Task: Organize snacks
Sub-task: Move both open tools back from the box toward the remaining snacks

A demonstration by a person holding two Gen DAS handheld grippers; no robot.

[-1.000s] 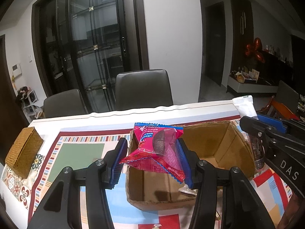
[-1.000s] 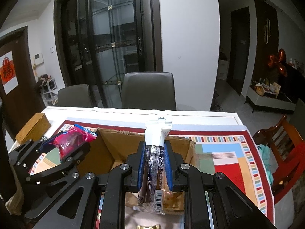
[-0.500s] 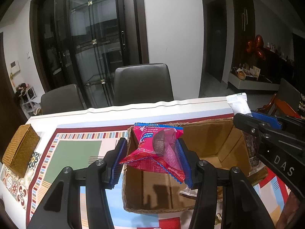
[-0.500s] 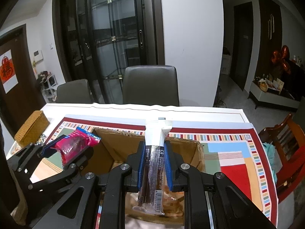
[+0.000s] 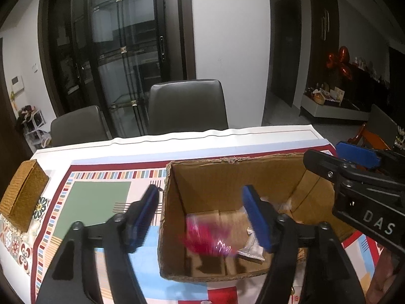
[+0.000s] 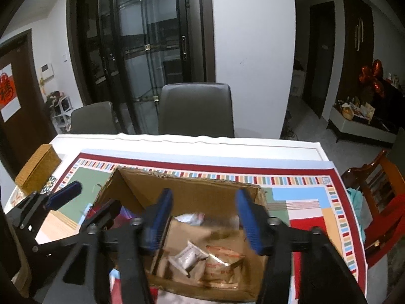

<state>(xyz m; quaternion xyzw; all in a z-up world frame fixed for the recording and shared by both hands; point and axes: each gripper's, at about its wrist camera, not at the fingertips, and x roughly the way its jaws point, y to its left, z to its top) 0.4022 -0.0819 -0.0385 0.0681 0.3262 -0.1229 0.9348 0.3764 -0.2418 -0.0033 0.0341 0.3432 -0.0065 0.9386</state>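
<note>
Both grippers, left point(image 5: 200, 210) and right point(image 6: 203, 215), have just been opening, empty, over the box point(image 5: 227, 163). Pink packet point(image 5: 205, 238), blurred, probably lands inside with other snacks point(image 6: 202, 255); none visibly remain outside.

Two black plastic grippers are seen, the left gripper point(image 5: 200, 217) and the right gripper point(image 6: 205, 217). Blue ribbed pads point(image 5: 255, 217) are fitted on the fingers. Small silver screws point(image 5: 329, 174) and white letters "DAS" point(image 5: 378, 223) are shown.
</note>
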